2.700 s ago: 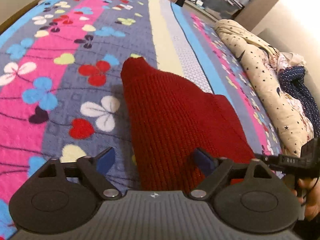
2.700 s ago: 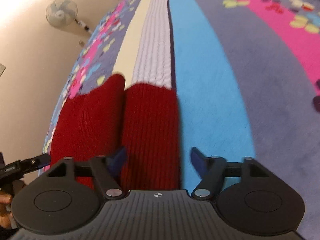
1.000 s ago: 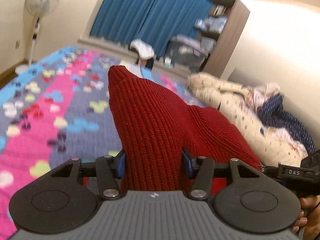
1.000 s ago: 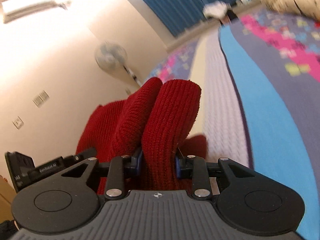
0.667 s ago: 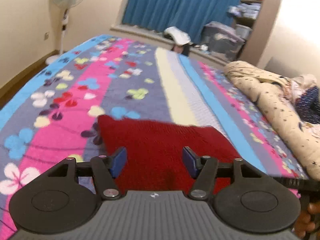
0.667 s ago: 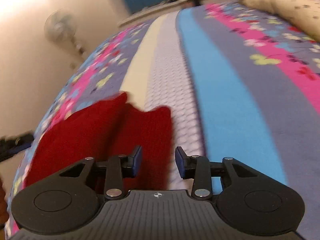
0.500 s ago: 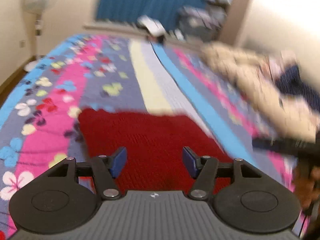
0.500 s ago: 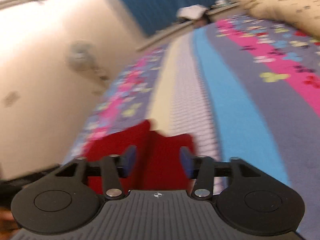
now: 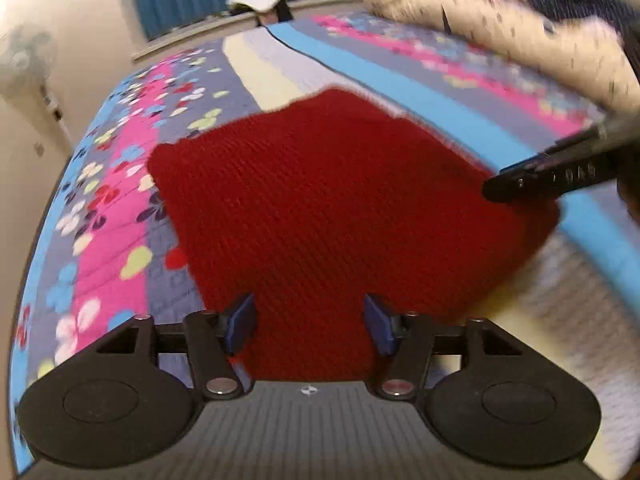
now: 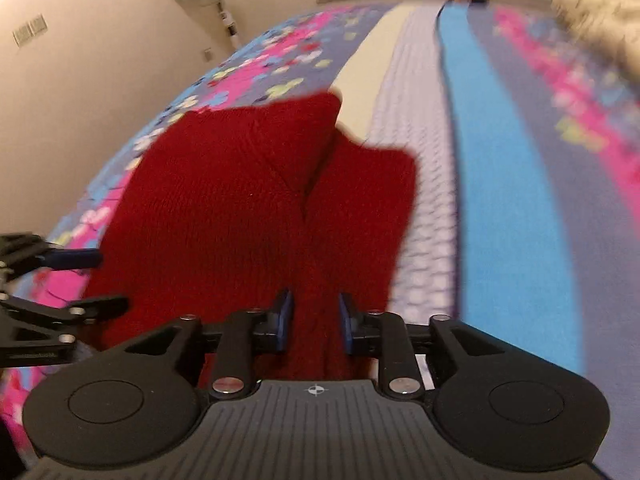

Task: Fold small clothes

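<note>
red knit sweater (image 9: 320, 200) flat on the striped bedspread (image 9: 120, 216) | left tool (image 9: 308, 322) wide open over its hem | right tool (image 10: 314, 320) pinching a sleeve fold | let go gently, then smooth

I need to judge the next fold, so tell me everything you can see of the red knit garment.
The red knit garment is dark red, ribbed, soft wool-like fabric, lying folded and roughly flat on the striped floral bedspread. In the right wrist view it shows two adjoining lobes with a crease between them. The right hand-held gripper has its jaws narrow around a bunched near edge; whether it pinches is unclear. The left hand-held gripper is open above the near edge.
</note>
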The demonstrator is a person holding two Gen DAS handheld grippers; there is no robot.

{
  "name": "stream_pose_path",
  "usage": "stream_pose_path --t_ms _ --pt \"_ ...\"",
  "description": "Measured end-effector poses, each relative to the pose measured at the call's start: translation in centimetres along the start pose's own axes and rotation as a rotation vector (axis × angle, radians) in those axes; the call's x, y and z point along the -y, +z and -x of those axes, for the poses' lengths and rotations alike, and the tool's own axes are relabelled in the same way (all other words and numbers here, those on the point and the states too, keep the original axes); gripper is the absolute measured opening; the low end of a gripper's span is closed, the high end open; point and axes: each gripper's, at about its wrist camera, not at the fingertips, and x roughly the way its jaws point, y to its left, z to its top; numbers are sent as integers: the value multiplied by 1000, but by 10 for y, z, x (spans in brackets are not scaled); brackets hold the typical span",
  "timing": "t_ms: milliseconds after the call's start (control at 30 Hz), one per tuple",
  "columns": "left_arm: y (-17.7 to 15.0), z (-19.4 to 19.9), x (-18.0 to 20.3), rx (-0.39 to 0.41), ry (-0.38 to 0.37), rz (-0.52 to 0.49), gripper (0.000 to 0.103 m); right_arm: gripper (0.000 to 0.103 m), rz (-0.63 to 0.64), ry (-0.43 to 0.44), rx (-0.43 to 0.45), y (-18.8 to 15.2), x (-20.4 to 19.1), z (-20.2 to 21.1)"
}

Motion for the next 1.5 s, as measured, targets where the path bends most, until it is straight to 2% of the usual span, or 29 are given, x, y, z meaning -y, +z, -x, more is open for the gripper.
stream_pose_path --t_ms 33,67,167,267,300,367,500,633,733,833,1033,1500 --pt "-4 17 -1 36 -21 48 84 39 13 -20 46 -4 -6 17" --pt "-9 34 0 81 -15 90 92 48 33 -26 101 -10 -13 36" --pt "-20 73 10 144 54 140 93 71 89 -64 229 -28 -33 80" --pt "-31 109 16 187 133 237 94 74 102 -100 297 -48 -44 113" --pt "-32 115 15 195 149 265 101 75 93 -111 312 -53 -47 122" --pt "-41 137 21 207 160 316 102 80 61 -130 342 -63 -51 142" --pt "-55 157 35 168 161 332 102 95 -14 -141 385 -85 -52 173" --pt "-70 147 33 165 153 400 102 99 -30 -131 373 -93 -60 170" --pt "-73 118 19 65 191 502 102 99 3 -174 353 -90 -69 157" --pt "-70 109 10 48 185 575 102 99 -20 -177 327 -86 -68 144" --pt "-66 103 17 29 185 519 102 99 -47 -216 243 -80 -63 122" --pt "-61 98 25 30 161 490 102 99 33 -190 219 -80 -76 114"
